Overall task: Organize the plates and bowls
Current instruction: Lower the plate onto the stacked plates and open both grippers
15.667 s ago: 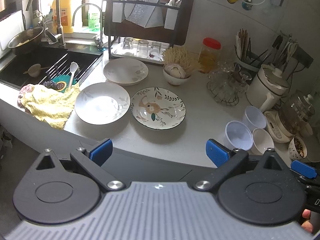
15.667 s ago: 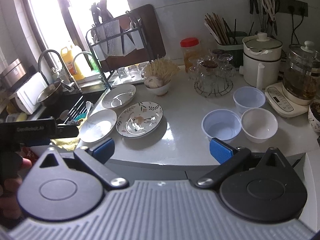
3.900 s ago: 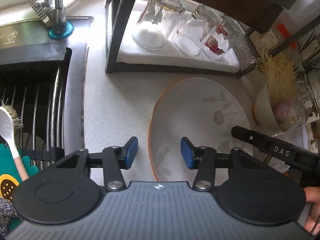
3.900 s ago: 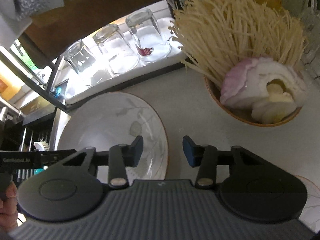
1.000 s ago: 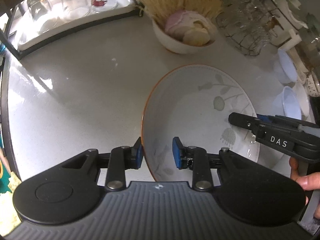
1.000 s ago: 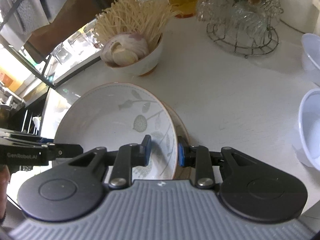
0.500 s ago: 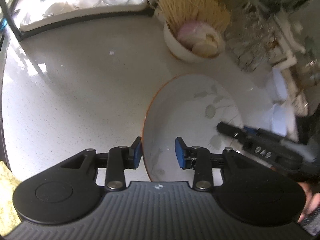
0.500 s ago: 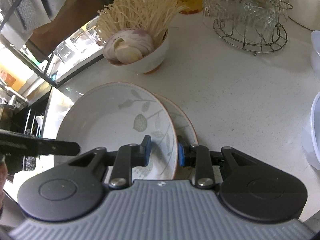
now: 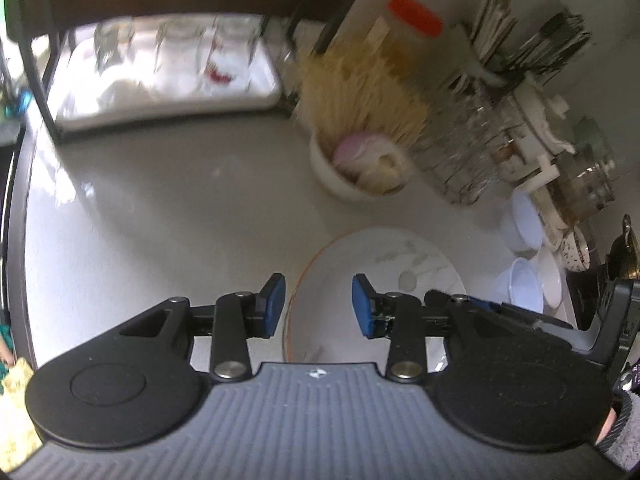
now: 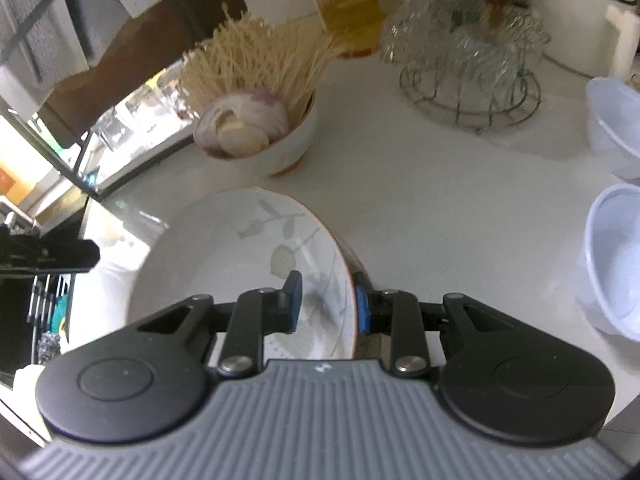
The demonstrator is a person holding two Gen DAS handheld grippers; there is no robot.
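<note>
My right gripper [image 10: 325, 300] straddles the plate [image 10: 240, 264] rim w/ a gap left, pads either side. Behind plate: bowl [image 10: 280, 148] of noodles & garlic. Right of plate: two pale plastic bowls [image 10: 616, 256]. Glass rack [image 10: 468, 60] behind-right of plate.

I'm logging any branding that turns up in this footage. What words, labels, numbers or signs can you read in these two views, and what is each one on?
No text can be read in either view.
Left gripper: faint lettering on its side, too blurred to read.
Glass on the rack: a red mark, too blurred to read.
Right gripper: only a small emblem, no words.
</note>
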